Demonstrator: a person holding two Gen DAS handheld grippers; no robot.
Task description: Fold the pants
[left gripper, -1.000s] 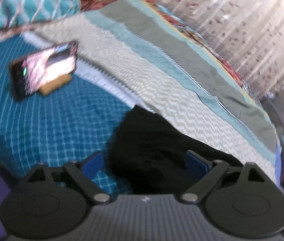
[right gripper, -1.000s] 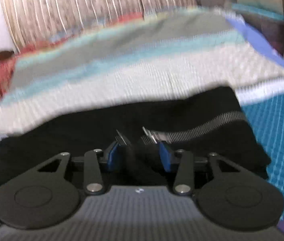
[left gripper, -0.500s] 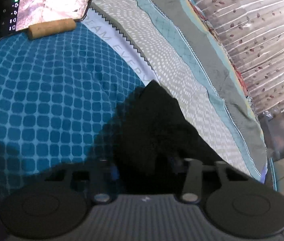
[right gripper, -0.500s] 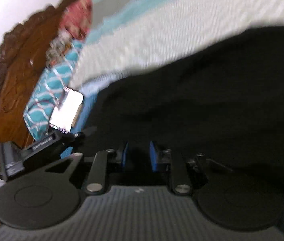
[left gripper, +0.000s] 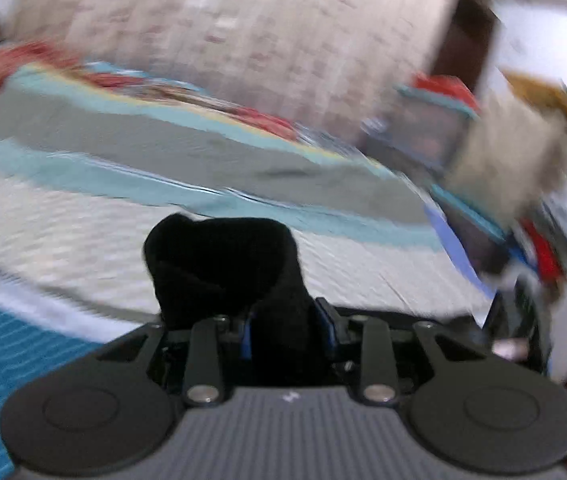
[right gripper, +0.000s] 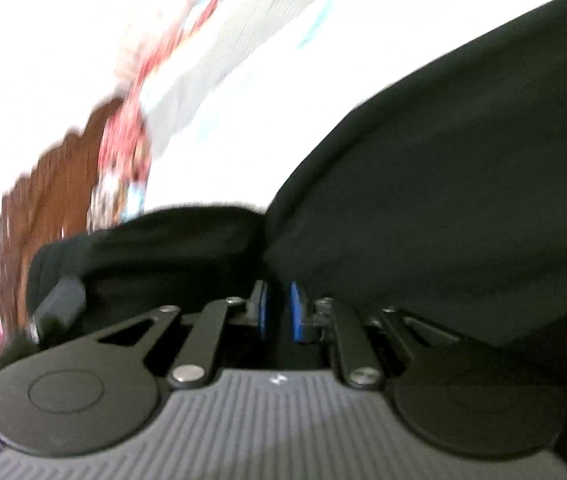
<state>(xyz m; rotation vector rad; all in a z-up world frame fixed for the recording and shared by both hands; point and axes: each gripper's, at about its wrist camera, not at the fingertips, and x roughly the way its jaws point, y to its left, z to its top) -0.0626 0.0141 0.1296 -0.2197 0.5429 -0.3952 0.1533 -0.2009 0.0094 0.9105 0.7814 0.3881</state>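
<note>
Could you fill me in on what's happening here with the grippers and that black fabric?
A person is folding black pants on a bed, one handheld gripper per hand. The left gripper is clamped on a bunched end of the fabric. The right gripper is pinched on another part, with cloth draped around it. Both views are motion-blurred, so the pants look mid-fold.

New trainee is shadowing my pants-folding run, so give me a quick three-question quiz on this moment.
1. True or false: the left gripper has black pants between its fingers.
2. The right gripper is: A) wide open and bare, B) shut on the pants.
3. What patterned surface lies under the pants in the left wrist view?

Key: 1 true; 2 B; 3 the bedspread.
</note>
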